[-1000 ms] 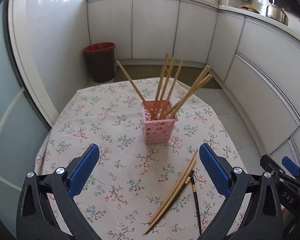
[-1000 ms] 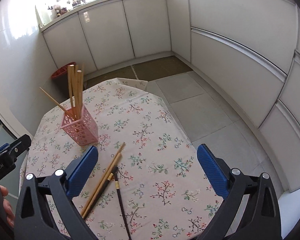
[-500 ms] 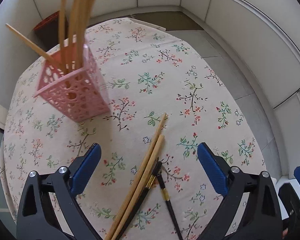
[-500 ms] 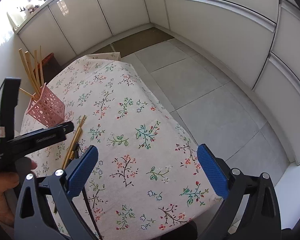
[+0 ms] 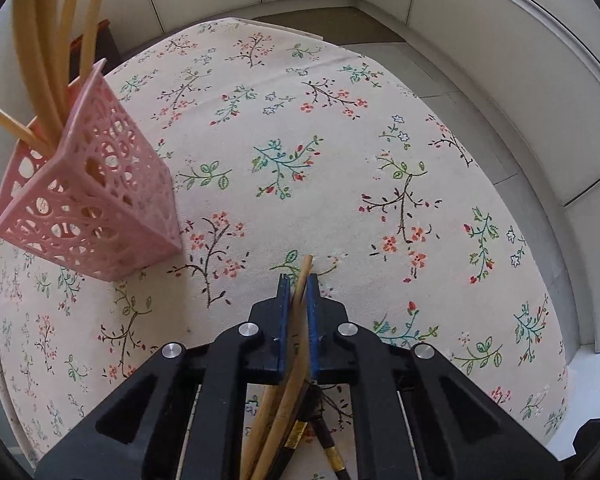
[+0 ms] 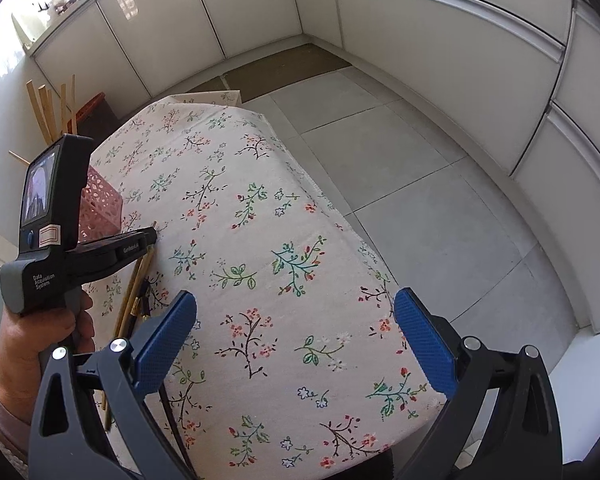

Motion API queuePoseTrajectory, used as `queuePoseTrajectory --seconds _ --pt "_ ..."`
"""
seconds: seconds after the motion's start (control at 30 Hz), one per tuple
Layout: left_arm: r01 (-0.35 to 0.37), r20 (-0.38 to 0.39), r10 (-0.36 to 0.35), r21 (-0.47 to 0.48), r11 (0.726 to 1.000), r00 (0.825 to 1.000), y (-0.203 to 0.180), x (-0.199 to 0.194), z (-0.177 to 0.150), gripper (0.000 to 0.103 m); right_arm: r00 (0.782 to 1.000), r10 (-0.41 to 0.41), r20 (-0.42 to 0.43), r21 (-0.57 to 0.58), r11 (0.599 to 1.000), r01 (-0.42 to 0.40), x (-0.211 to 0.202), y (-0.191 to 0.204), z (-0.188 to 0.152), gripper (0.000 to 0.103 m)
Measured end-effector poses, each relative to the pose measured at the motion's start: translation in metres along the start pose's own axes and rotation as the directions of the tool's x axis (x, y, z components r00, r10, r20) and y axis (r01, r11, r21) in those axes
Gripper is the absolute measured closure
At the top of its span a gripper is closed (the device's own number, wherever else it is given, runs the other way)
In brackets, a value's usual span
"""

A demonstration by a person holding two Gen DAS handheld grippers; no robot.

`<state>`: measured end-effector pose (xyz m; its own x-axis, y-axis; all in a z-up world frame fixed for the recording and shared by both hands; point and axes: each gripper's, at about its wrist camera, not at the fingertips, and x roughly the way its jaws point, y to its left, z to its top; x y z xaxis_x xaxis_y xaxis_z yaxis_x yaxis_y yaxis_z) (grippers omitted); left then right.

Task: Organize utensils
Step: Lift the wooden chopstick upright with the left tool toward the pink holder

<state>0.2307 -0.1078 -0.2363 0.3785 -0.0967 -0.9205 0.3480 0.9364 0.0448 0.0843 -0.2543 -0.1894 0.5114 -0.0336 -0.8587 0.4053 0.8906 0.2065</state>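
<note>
bamboo chopstick (image 5: 302, 280) flat on cloth, pinched | pink holder (image 5: 88, 204) upright w/ chopsticks

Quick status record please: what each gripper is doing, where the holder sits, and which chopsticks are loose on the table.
left gripper: jaws shut on a wooden chopstick, its tip sticking out past them
right gripper: jaws open, nothing between them, over the tablecloth
pink holder: upright on the table, left of the left gripper, apart from it
in holder: several wooden chopsticks
loose on the cloth: more wooden chopsticks and dark chopsticks with gold bands, under the left gripper
</note>
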Motion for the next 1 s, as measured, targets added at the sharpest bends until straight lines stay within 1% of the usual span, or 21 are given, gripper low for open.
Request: queuePoseTrajectory --seconds 0.1,0.2,0.27,0.3,0.33,0.47,0.53,0.63,0.7,0.73,0.77,0.8,0.83,0.87,0.9,0.93,1.0 --pt "0.012 0.062 -0.009 -0.048 0.999 0.998 0.018 -0.022 -0.005 0.097 1.0 0.014 -0.008 -0.013 1.0 -0.014 0.004 0.011 0.003 0.007" --pt "0.048 0.107 -0.04 -0.076 0.996 0.993 0.037 -0.052 -0.011 0.098 0.996 0.071 -0.047 0.009 0.997 -0.07 0.015 0.026 0.012 0.007" --pt "0.053 0.126 -0.041 -0.095 0.994 0.991 0.051 -0.068 -0.019 0.098 0.988 0.12 -0.1 0.035 0.992 -0.117 0.027 0.04 0.018 0.007" --pt "0.055 0.136 -0.04 -0.108 0.993 0.99 0.06 -0.076 -0.024 0.099 0.98 0.145 -0.138 0.049 0.989 -0.139 0.036 0.05 0.021 0.007" --pt "0.059 0.144 -0.042 -0.121 0.991 0.989 0.068 -0.083 -0.028 0.099 0.975 0.155 -0.161 0.053 0.988 -0.148 0.044 0.06 0.023 0.007" --pt "0.079 0.195 -0.044 -0.174 0.982 0.98 0.095 -0.117 -0.042 0.099 0.978 0.109 -0.177 -0.009 0.994 -0.112 0.069 0.104 0.03 0.007" --pt "0.096 0.233 -0.049 -0.199 0.975 0.971 0.107 -0.136 -0.045 0.099 0.976 0.1 -0.194 -0.01 0.995 -0.104 0.083 0.12 0.03 0.007" --pt "0.126 0.274 -0.061 -0.226 0.966 0.96 0.122 -0.149 -0.046 0.099 0.975 0.078 -0.206 -0.038 0.995 -0.087 0.1 0.145 0.026 0.007" --pt "0.142 0.289 -0.069 -0.239 0.961 0.955 0.129 -0.156 -0.048 0.099 0.976 0.056 -0.208 -0.073 0.995 -0.073 0.108 0.157 0.021 0.009" --pt "0.145 0.292 -0.07 -0.241 0.96 0.954 0.132 -0.159 -0.048 0.099 0.977 0.042 -0.21 -0.093 0.994 -0.063 0.112 0.164 0.016 0.02" --pt "0.144 0.294 -0.068 -0.243 0.959 0.953 0.135 -0.16 -0.05 0.099 0.977 0.016 -0.213 -0.124 0.991 -0.043 0.116 0.169 0.012 0.035" --pt "0.145 0.295 -0.067 -0.248 0.958 0.953 0.138 -0.16 -0.051 0.099 0.986 -0.025 -0.166 -0.169 0.986 -0.003 0.113 0.175 0.009 0.043" --pt "0.149 0.295 -0.071 -0.253 0.956 0.953 0.141 -0.16 -0.051 0.099 0.988 -0.04 -0.148 -0.202 0.979 0.01 0.112 0.18 0.006 0.06" --pt "0.152 0.295 -0.073 -0.255 0.955 0.953 0.143 -0.161 -0.052 0.099 0.99 -0.041 -0.138 -0.224 0.975 0.01 0.111 0.184 0.005 0.075" --pt "0.152 0.295 -0.072 -0.258 0.954 0.953 0.144 -0.161 -0.052 0.099 0.989 -0.014 -0.144 -0.222 0.975 -0.019 0.11 0.186 0.005 0.087" --pt "0.154 0.297 -0.074 -0.259 0.953 0.952 0.146 -0.161 -0.053 0.099 0.988 0.003 -0.156 -0.213 0.976 -0.037 0.11 0.185 0.006 0.092" --pt "0.158 0.302 -0.076 -0.258 0.953 0.95 0.147 -0.164 -0.054 0.099 0.99 0.026 -0.137 -0.207 0.977 -0.054 0.103 0.183 0.006 0.094"
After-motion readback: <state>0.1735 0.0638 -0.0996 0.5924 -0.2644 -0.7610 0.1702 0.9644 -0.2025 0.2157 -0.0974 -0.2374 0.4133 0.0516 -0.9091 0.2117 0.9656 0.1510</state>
